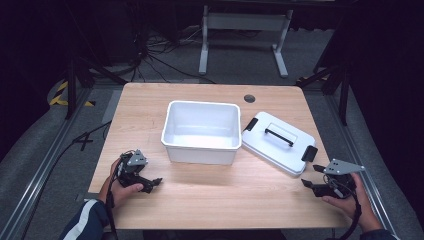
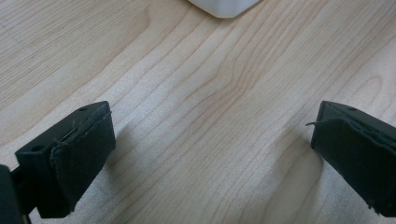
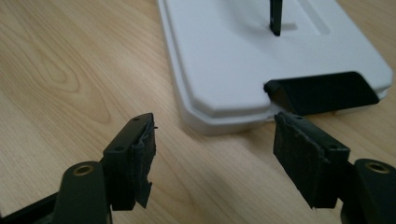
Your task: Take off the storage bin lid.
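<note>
the white lid (image 1: 277,141) lies flat on the counter (image 1: 210,200), just right of the open white bin (image 1: 201,131). the right gripper (image 3: 212,154) stands wide and empty at the lid's near corner, beside a black latch (image 3: 322,91). the left gripper (image 2: 212,158) is wide and empty too. the lid looks light, stiff and smooth; its black handle (image 1: 279,134) seems the surest hold.

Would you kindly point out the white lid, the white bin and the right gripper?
white lid (image 1: 272,147), high view, flat top surface.
white bin (image 1: 200,152), high view, near outer wall.
right gripper (image 3: 212,156), right gripper view, midway between its open fingertips.
</note>
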